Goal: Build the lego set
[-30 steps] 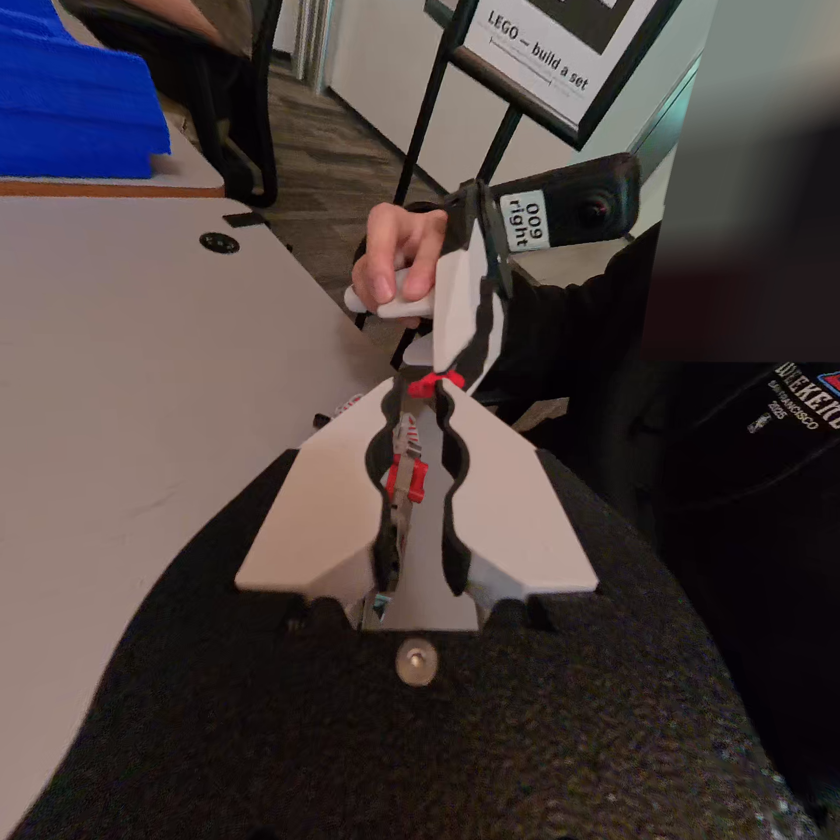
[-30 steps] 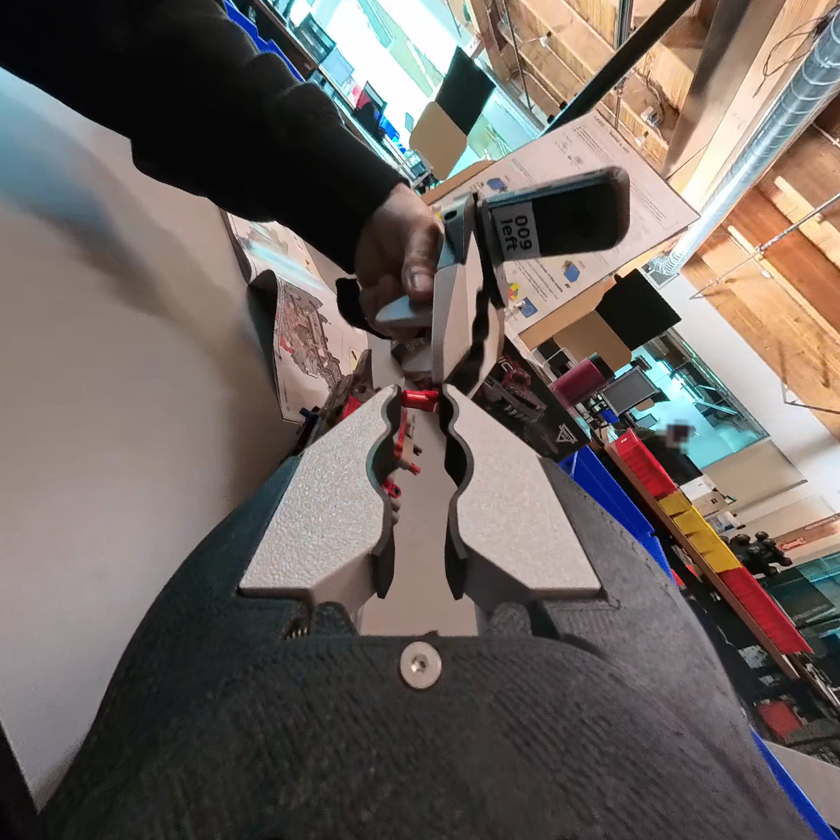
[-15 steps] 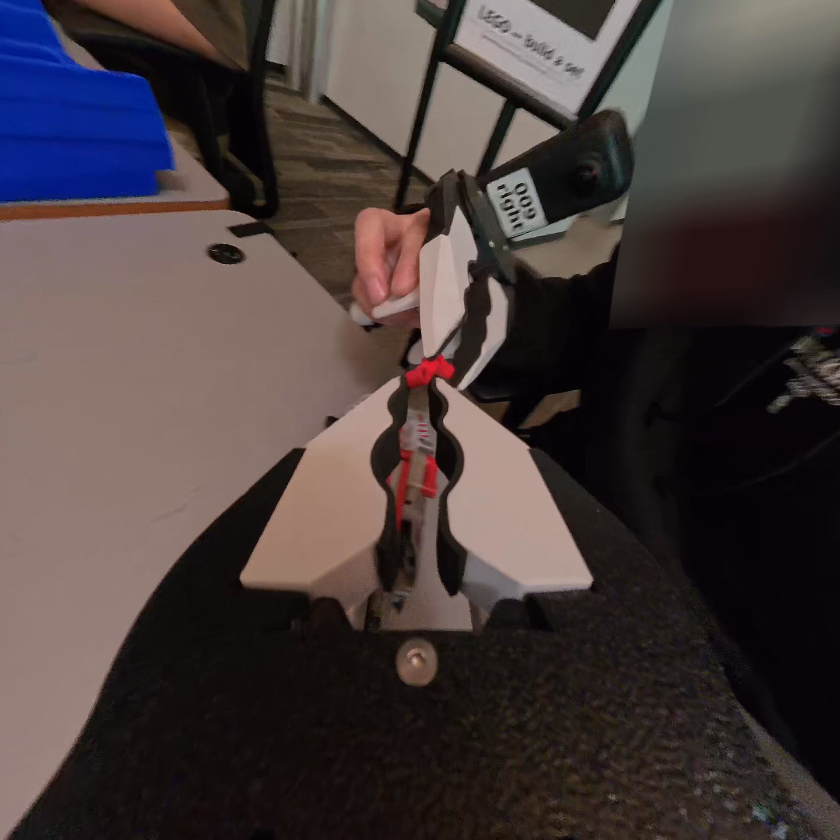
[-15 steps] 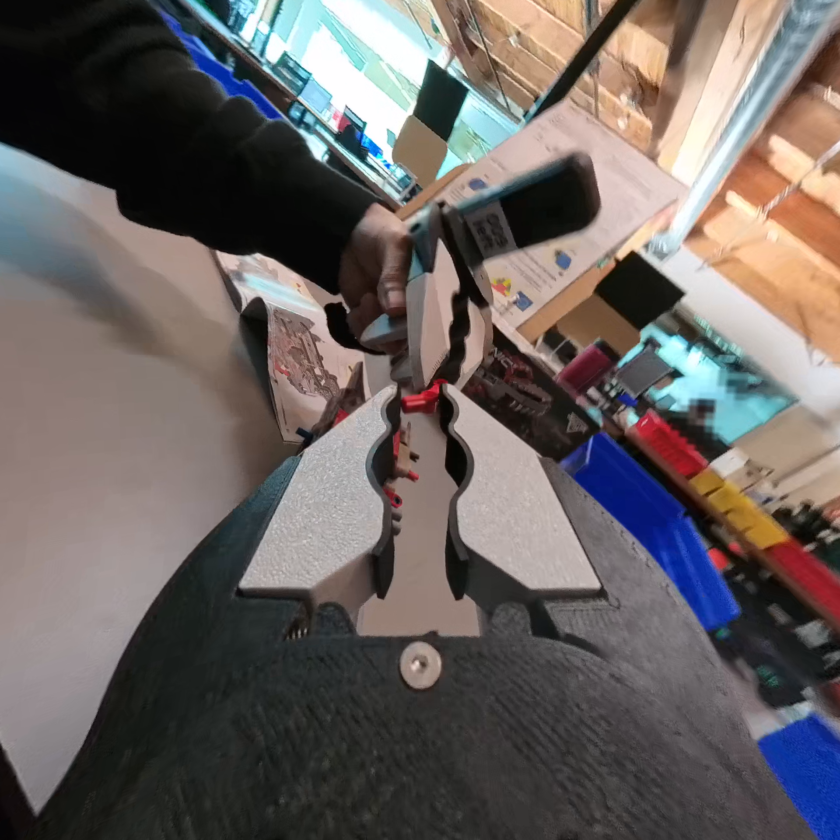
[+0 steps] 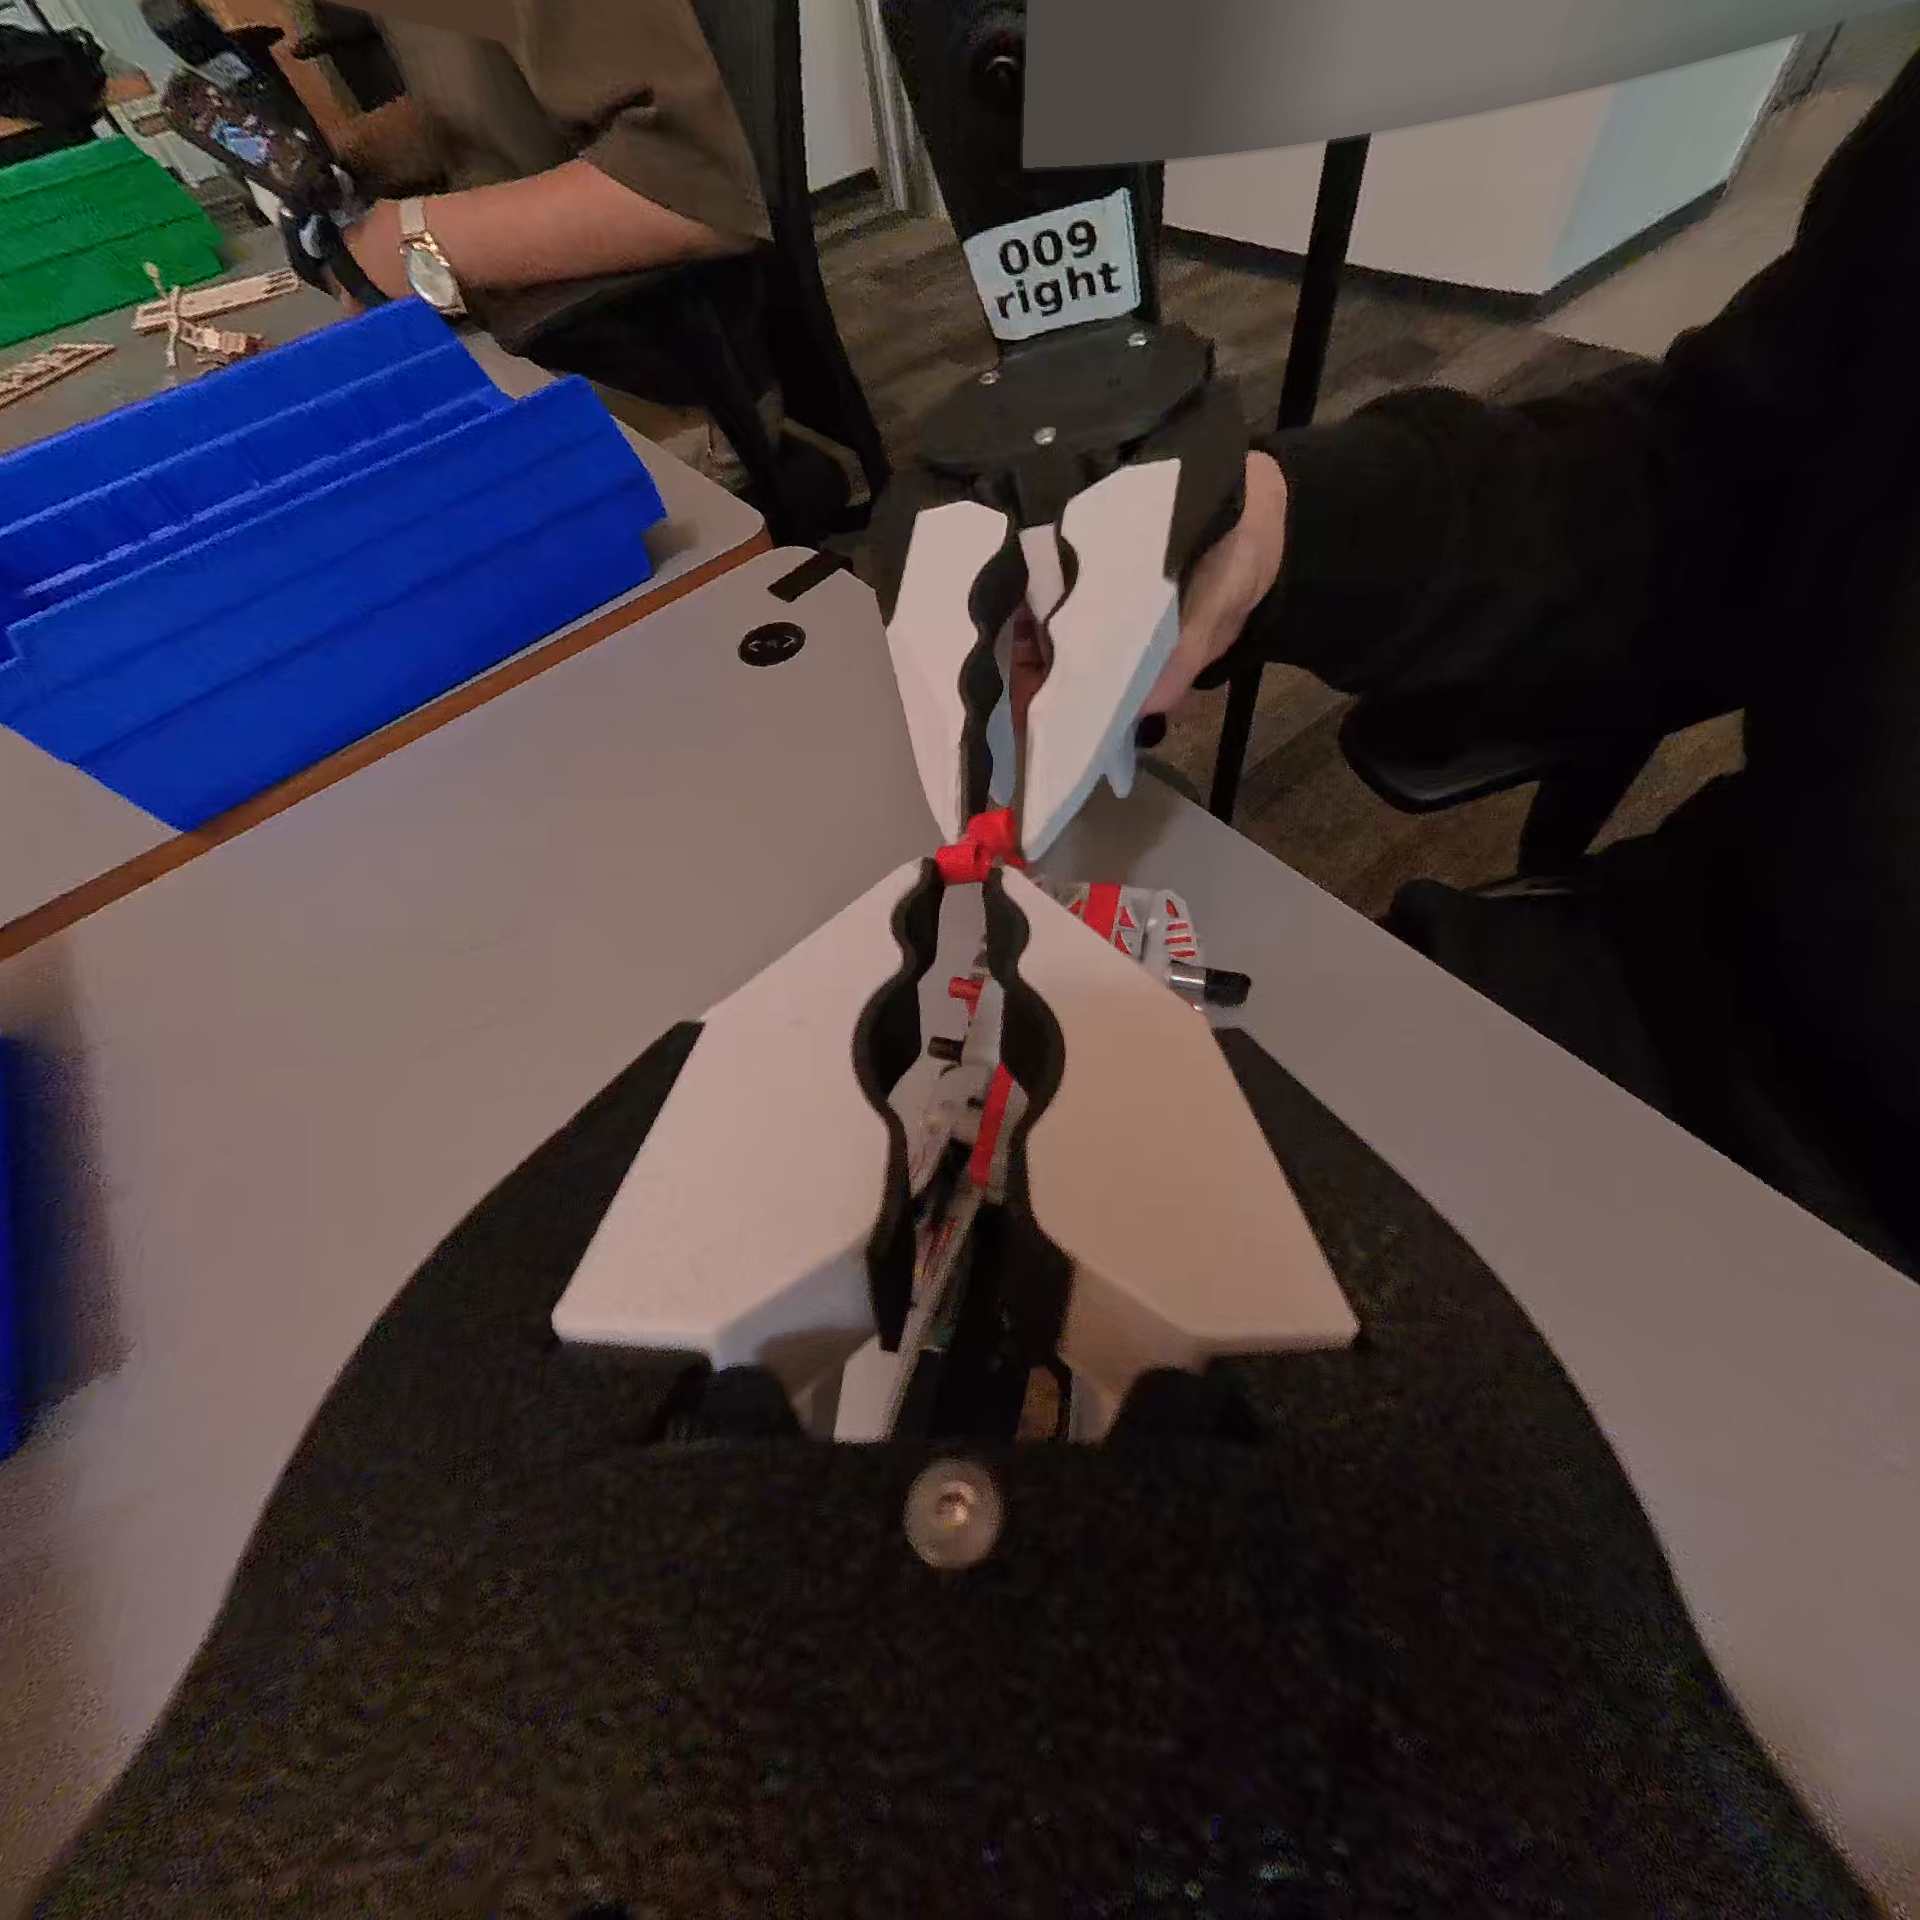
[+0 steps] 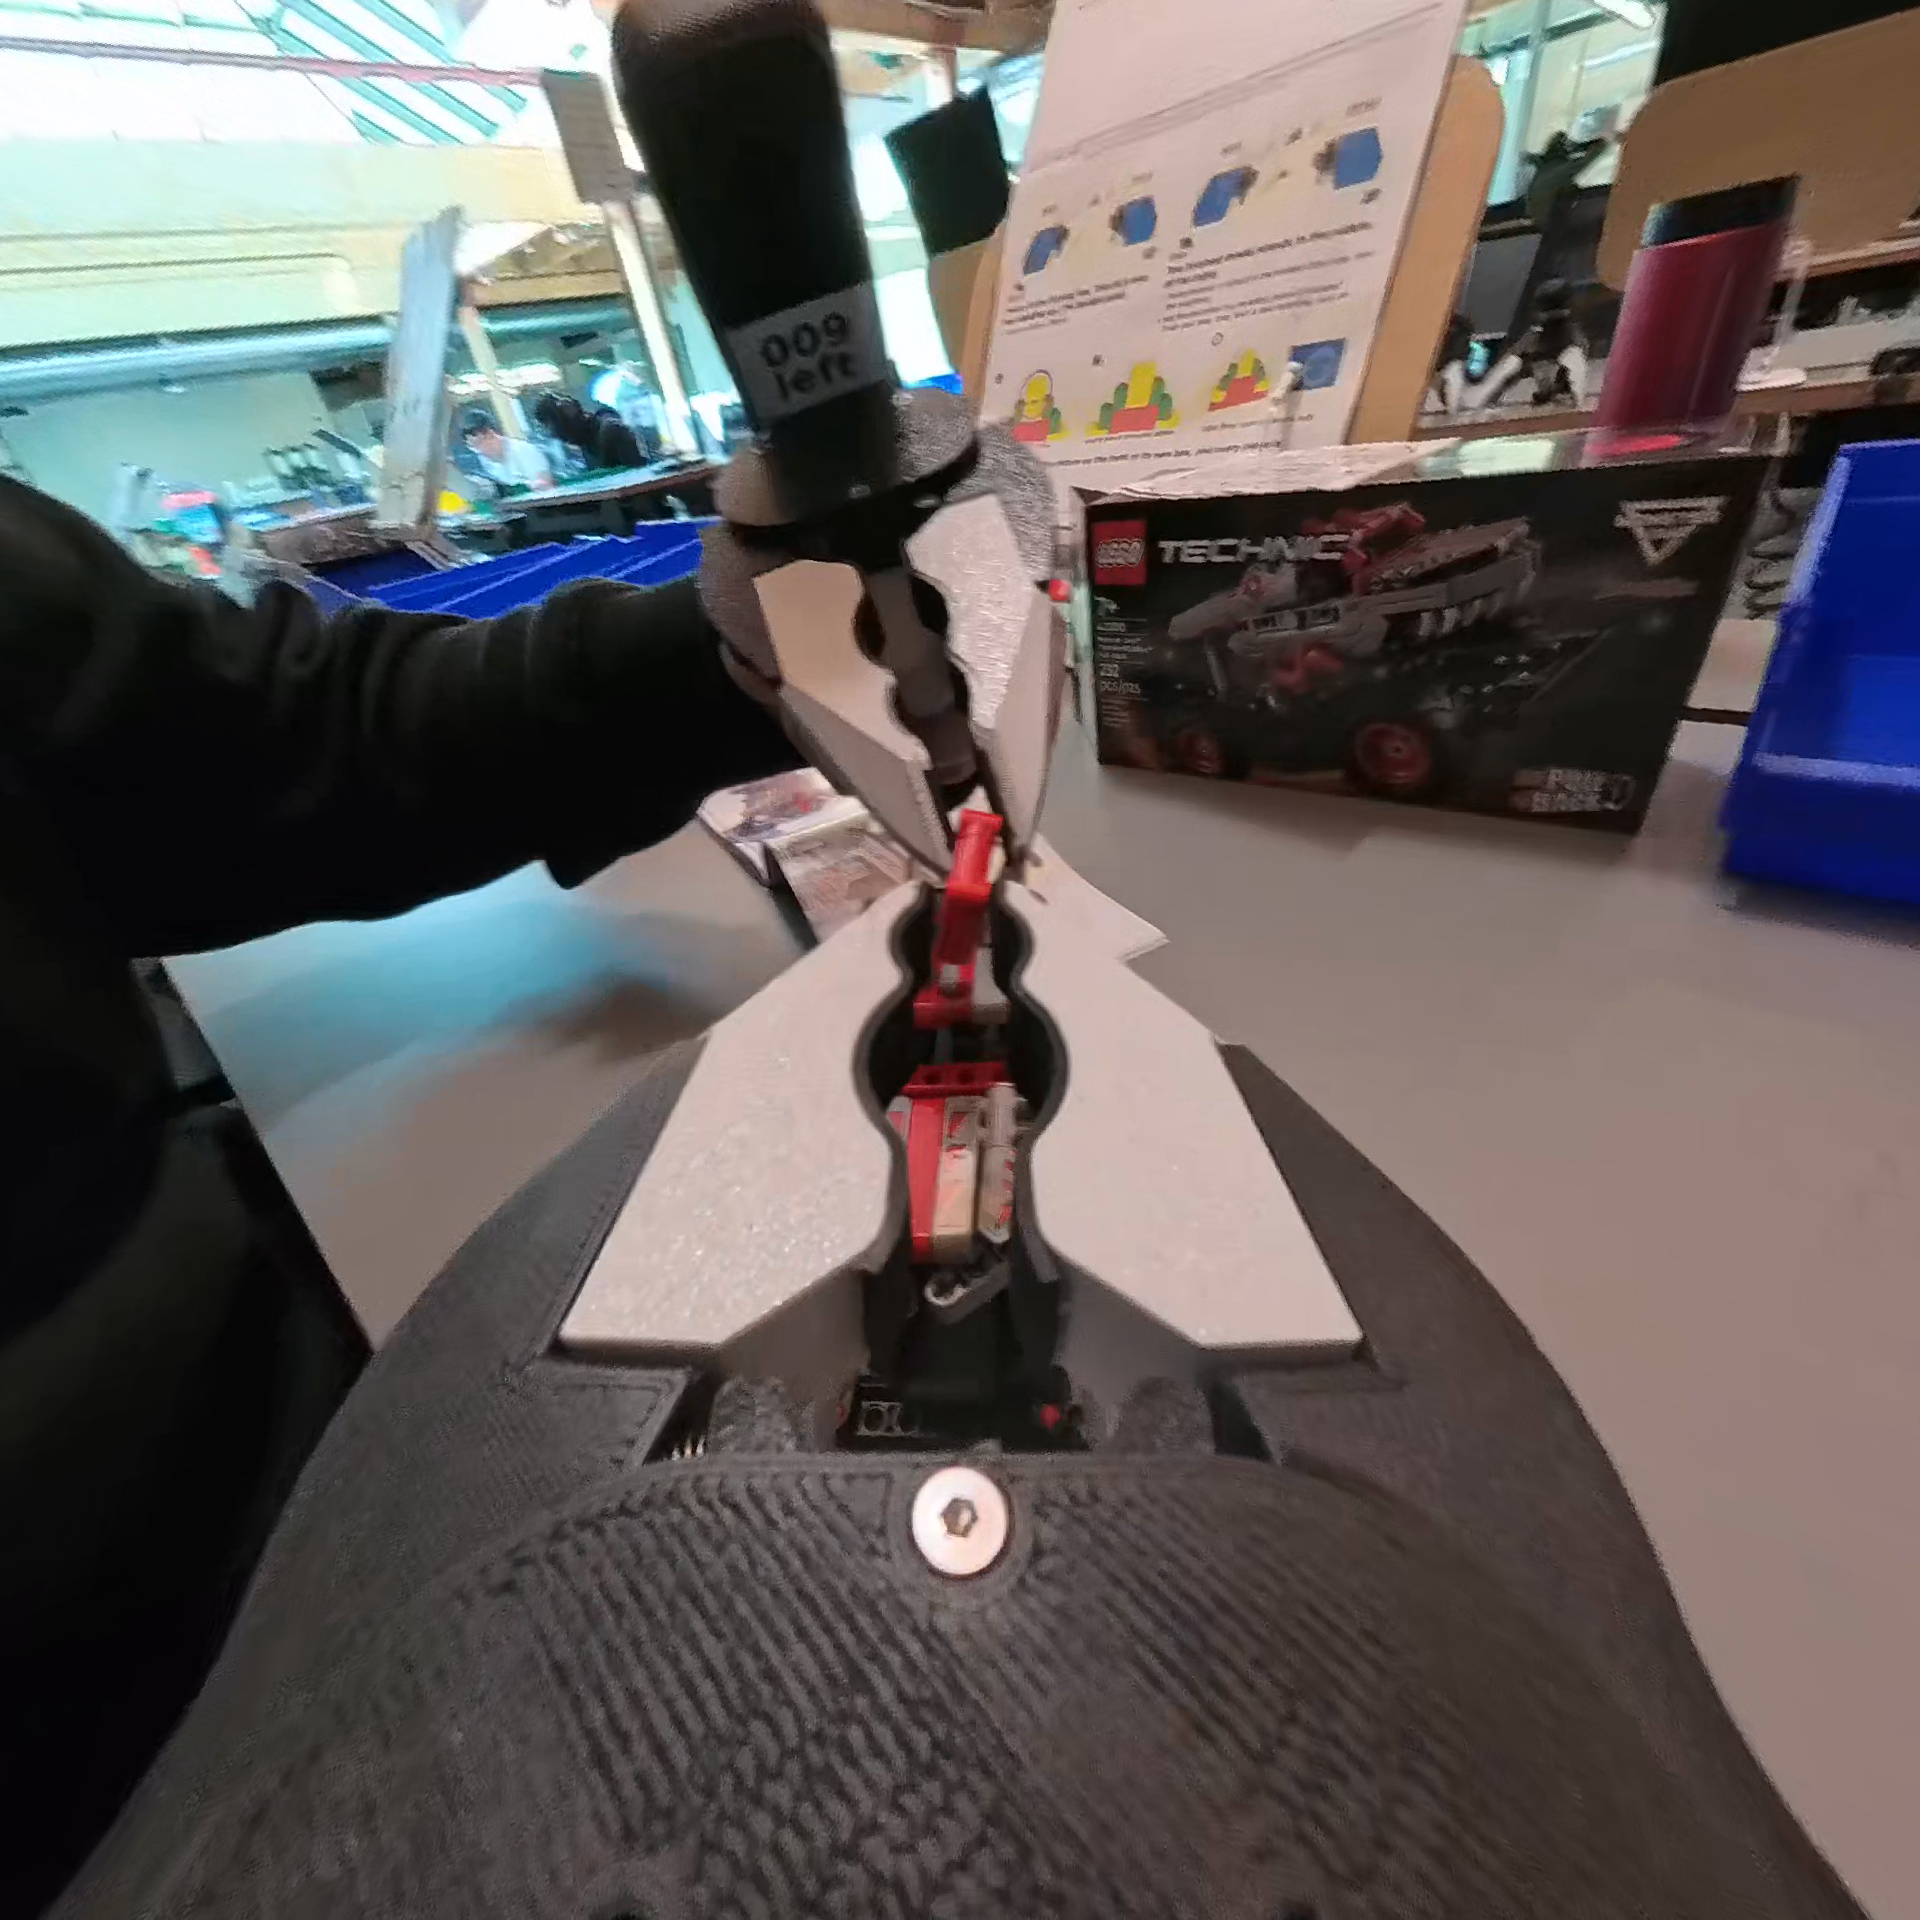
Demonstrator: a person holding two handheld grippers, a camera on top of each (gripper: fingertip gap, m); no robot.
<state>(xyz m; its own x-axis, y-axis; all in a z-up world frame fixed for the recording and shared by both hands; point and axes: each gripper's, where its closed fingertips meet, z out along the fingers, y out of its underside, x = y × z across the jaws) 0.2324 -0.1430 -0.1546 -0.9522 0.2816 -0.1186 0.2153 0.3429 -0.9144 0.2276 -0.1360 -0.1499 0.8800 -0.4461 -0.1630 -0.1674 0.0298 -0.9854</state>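
My left gripper (image 5: 964, 875) and my right gripper (image 6: 961, 896) meet tip to tip over the grey table (image 5: 468, 935). A small red lego piece (image 5: 975, 847) sits pinched between both pairs of tips; it also shows in the right wrist view (image 6: 968, 862). Both jaws are nearly closed on it. The right gripper (image 5: 1000, 823) comes down from above in the left wrist view. The left gripper (image 6: 979, 821) does the same in the right wrist view. A red, white and grey lego model (image 5: 1138, 925) lies on the table under the tips, partly hidden by my fingers (image 6: 951, 1164).
The lego set's box (image 6: 1403, 644) stands at the back with a blue bin (image 6: 1839, 707) to its right. An instruction booklet (image 6: 821, 857) lies behind the tips. Blue bins (image 5: 312, 582) sit on the neighbouring table, where a person (image 5: 540, 197) sits. The table edge (image 5: 1455, 1018) runs close on the right. Left and right tips are no more than a few centimetres apart.
Both grippers have swung round and come down over the table, staying tip to tip on the red piece. The lego model on the table now shows beneath them.
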